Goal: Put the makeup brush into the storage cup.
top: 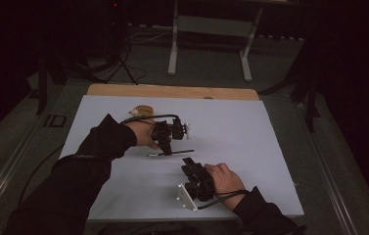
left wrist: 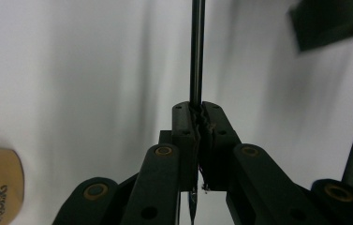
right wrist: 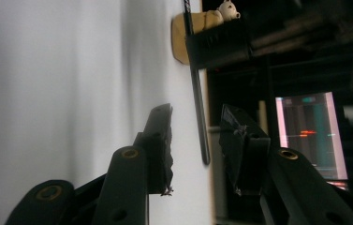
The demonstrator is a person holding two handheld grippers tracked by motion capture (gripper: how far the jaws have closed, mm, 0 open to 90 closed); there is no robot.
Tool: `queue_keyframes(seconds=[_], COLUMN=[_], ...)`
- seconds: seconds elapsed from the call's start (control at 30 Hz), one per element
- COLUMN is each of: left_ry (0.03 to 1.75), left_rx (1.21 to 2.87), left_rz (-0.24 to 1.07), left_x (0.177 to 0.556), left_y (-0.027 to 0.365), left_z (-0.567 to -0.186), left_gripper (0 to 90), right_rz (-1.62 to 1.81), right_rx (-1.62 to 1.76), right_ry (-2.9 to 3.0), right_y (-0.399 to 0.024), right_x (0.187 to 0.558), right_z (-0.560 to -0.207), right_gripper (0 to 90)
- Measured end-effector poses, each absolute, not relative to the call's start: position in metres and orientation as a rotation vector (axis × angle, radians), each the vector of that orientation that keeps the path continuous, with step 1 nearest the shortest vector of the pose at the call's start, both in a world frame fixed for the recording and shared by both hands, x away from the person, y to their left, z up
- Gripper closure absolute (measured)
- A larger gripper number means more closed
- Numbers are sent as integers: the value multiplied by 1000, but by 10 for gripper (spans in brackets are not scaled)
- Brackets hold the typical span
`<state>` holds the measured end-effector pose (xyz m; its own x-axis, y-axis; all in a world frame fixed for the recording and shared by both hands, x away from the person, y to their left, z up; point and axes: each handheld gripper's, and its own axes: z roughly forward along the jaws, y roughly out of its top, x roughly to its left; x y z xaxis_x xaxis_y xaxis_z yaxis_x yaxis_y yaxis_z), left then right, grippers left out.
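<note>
Your right gripper sits nearest, low on the white sheet that covers the table, with your hand behind it and its jaws pointing up-left toward the other gripper. In the right gripper view its two black jaws stand partly apart with clear space between them; nothing is pinched, and the free end of a thin dark rod hangs in that gap, closer to the jaw on the picture's right, touching neither as far as can be seen. Your left gripper, farther up the sheet, has its jaws pressed together on the same rod; in the left gripper view the rod runs straight out from between the closed pads. In the high view the rod lies roughly level, just above the sheet, between your two grippers. A tan wooden piece with a small white bear figure rests beyond the left gripper.
</note>
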<state>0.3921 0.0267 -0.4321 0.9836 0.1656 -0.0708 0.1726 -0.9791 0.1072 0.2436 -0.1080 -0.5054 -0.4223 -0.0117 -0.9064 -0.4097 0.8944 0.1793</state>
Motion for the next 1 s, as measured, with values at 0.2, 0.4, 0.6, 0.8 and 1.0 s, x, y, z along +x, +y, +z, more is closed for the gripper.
queue_keyframes(seconds=[0.2, 0.4, 0.6, 0.8, 1.0], left_ry=[254, 266, 261, 216, 305], left_rx=[3003, 2987, 2978, 2850, 2702], left_rz=[-69, -90, -59, 40, 102], left_x=[392, 393, 392, 390, 394], left_y=[23, 21, 18, 27, 45], left_z=[-428, -426, -423, -413, -386], left_gripper=[853, 853, 853, 738, 566], right_rz=[317, 250, 228, 245, 329], right_rx=[-318, -298, -303, -268, -103], right_ry=[1911, 1884, 1892, 1910, 2012], right_y=[-89, -80, -77, -82, -95], right_x=[256, 267, 272, 276, 292], right_z=[-513, -513, -514, -510, -499], right_gripper=[674, 748, 834, 860, 860])
